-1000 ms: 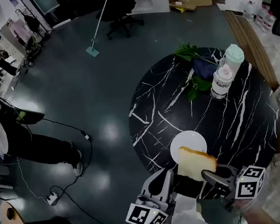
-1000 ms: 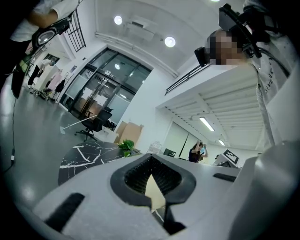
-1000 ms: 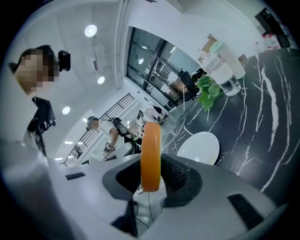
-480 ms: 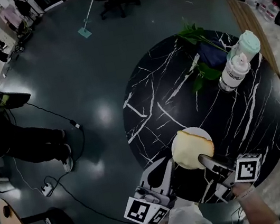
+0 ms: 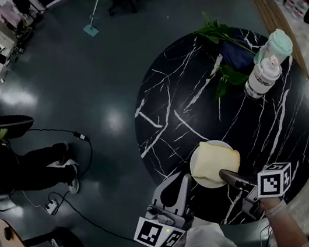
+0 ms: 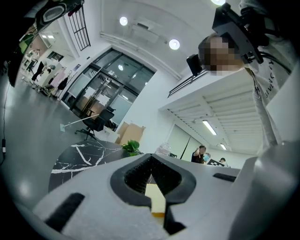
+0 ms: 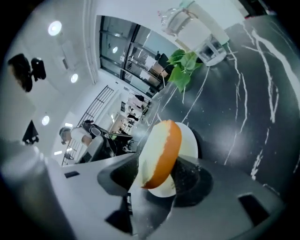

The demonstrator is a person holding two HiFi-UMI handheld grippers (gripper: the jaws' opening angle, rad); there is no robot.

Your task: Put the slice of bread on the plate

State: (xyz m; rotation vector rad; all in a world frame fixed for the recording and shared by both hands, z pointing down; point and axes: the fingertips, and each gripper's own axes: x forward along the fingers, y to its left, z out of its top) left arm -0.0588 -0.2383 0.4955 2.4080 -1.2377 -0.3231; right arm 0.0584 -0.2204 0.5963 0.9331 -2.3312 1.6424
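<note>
Tabletop layout comes first: we work over a round black table (image 5: pixel 157 107) with white veining. Two bottles (image 5: pixel 265 71) and a leafy sprig (image 5: pixel 216 31) stand on its far side, well apart from the working zone. We judge that this keeps the near edge free for the placement.

The left gripper (image 6: pixel 151 159) hangs just beside the near rim, pointing level, with its jaws together at the tips and clamped on nothing. A pale sliver shows in the gap behind the tips, and we cannot tell what it is. We read this gripper as parked, since the task calls for one gripper only.

The right gripper (image 7: pixel 157 180) tilts downward over the near edge of the table. Its jaws are opening, with the slice of bread (image 5: pixel 214 159) between them at its near crust edge. The pad on one side appears to stand off the crust, so we judge the grip to be released. Holding the slice by one edge lets the rest of it lie flat.

The white plate (image 5: pixel 204 184) sits near the table's near edge, within easy reach. The slice lies over it and covers most of it, leaving only a crescent of rim exposed. We judge the placement to be nearly complete. What remains is to draw the jaws clear without dragging the slice.

Pale specks (image 7: pixel 192 167), probably crumbs, cling to the dark pad.
</note>
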